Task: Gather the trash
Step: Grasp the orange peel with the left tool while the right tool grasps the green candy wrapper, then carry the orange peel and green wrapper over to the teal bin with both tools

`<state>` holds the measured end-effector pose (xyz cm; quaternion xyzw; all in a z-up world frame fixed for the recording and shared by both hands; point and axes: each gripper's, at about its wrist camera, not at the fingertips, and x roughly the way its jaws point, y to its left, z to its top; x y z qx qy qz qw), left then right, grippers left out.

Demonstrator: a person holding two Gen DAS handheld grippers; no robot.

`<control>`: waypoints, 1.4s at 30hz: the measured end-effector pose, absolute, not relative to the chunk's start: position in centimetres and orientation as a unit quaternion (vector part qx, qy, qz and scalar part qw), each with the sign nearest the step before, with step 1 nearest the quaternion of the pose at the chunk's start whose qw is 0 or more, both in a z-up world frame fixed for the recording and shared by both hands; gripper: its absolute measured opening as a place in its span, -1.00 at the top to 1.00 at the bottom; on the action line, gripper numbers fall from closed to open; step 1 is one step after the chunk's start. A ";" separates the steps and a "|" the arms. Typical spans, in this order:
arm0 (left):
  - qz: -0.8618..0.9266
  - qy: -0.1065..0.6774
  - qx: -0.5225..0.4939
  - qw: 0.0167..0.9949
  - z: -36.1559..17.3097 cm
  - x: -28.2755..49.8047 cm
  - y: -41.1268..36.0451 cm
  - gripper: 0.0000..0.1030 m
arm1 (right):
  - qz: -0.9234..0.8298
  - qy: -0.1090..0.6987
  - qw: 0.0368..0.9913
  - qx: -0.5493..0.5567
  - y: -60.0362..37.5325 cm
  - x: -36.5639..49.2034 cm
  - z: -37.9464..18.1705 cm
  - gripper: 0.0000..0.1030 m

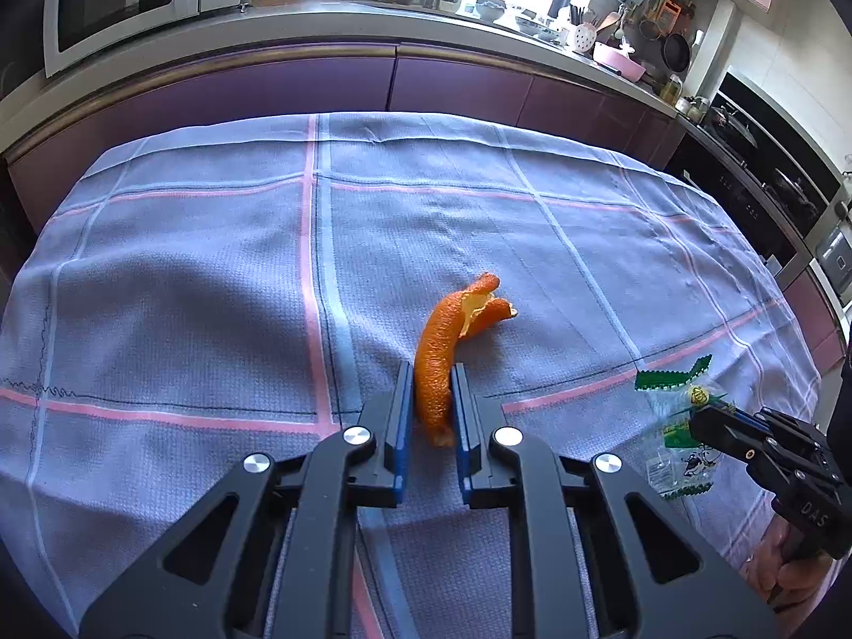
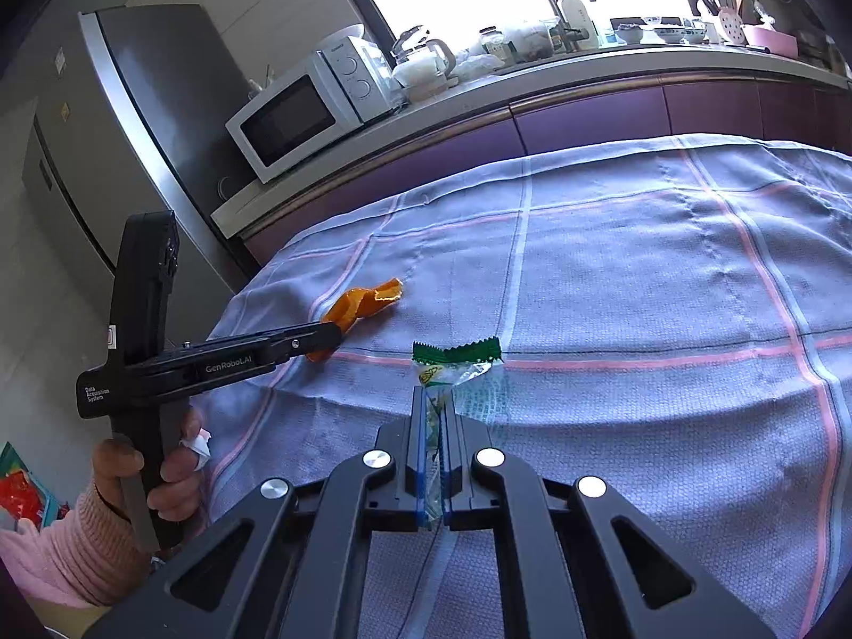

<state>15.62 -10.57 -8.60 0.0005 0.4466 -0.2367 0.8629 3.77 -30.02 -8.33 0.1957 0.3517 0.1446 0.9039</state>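
Note:
An orange peel lies on the checked blue-and-pink tablecloth. My left gripper is shut on its near end; the far end curls on the cloth. The peel and left gripper also show at the left of the right wrist view. A clear plastic wrapper with a green serrated edge is pinched between the pads of my right gripper, which is shut on it. The wrapper and the right gripper show at the right of the left wrist view.
A purple-fronted kitchen counter runs behind the table, with a white microwave, a kettle and dishes on it. A steel fridge stands at the left. An oven is at the right.

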 end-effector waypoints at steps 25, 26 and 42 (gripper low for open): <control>-0.196 0.403 -0.037 0.893 -5.1 10.1 -0.5 0.73 | 0.223 0.342 0.893 0.191 -24.5 4.7 -6.5 0.94; -0.195 0.402 -0.040 0.894 -5.1 9.9 0.0 0.73 | 0.226 0.342 0.892 0.190 -24.2 4.7 -6.4 0.94; -0.147 0.400 -0.066 0.902 -5.3 7.9 6.3 0.73 | 0.271 0.350 0.879 0.179 -20.0 6.0 -5.7 0.94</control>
